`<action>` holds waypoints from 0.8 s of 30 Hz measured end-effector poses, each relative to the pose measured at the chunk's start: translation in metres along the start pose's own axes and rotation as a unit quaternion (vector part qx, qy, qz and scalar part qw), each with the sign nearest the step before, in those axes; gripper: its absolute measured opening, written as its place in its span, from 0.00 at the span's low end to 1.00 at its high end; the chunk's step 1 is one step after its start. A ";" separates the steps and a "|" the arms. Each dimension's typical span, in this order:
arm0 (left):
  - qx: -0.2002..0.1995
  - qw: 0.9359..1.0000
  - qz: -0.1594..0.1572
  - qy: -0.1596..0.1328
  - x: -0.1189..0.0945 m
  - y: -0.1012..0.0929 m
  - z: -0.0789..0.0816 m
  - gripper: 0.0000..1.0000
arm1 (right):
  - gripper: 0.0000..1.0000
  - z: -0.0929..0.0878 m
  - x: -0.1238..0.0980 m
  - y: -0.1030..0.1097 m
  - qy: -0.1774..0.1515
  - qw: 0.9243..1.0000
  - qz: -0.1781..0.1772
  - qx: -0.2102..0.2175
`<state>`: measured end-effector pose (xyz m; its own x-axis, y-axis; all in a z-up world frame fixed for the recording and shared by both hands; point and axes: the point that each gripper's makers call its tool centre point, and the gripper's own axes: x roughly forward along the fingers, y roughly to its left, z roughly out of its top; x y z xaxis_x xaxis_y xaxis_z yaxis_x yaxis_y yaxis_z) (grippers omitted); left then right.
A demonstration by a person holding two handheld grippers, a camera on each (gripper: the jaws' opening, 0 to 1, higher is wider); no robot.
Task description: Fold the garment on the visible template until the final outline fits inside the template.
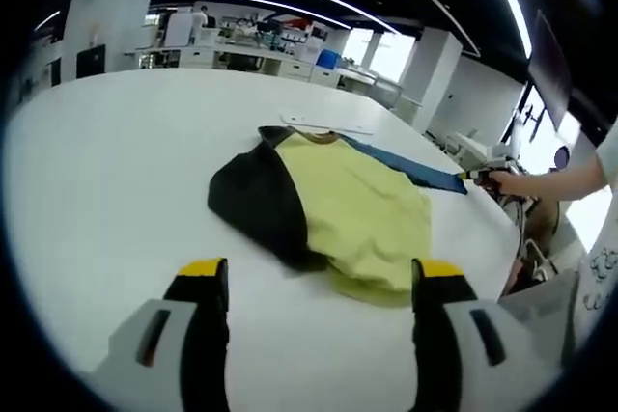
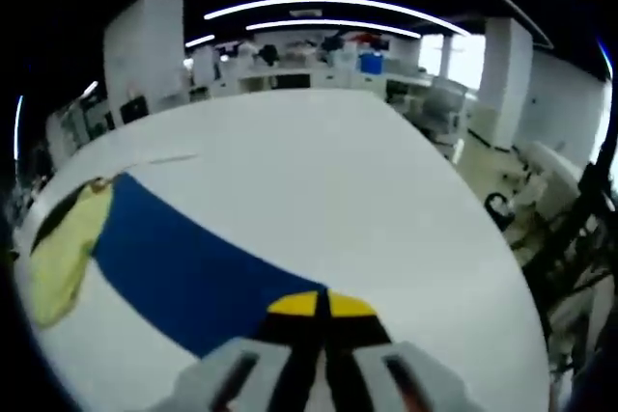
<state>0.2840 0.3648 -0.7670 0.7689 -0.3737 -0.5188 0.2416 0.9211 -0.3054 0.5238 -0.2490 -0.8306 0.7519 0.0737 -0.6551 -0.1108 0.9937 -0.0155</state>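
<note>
A yellow garment (image 1: 357, 209) lies rumpled on the white table (image 1: 116, 161), its black sleeve (image 1: 256, 205) on the left side. Its blue sleeve (image 1: 410, 169) is stretched out to the right, where the right gripper (image 1: 480, 177) pinches its end, held by a person's hand (image 1: 541, 183). My left gripper (image 1: 322, 272) hovers open just short of the garment's near edge, holding nothing. In the right gripper view the right gripper (image 2: 321, 304) is shut on the blue sleeve (image 2: 183, 267), which runs away to the yellow body (image 2: 63, 248) at far left. A flat white template piece (image 1: 323, 125) lies behind the collar.
The table's rounded edge (image 2: 502, 267) falls off to the right, with chairs and stands (image 2: 550, 229) on the floor beyond it. Desks and pillars (image 1: 280, 50) fill the far office. Bare tabletop (image 2: 338, 180) stretches beyond the sleeve.
</note>
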 end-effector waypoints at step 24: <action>-0.003 1.000 -0.005 -0.008 -0.008 0.004 -0.001 0.74 | 0.66 0.003 -0.037 0.061 -0.031 0.992 0.122 0.000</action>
<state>0.2782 0.3714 -0.7646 0.7754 -0.3809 -0.5036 0.2460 0.9168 -0.3146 0.4913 -0.1911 -0.8052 0.7408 0.3172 -0.5921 -0.2950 0.9456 0.1376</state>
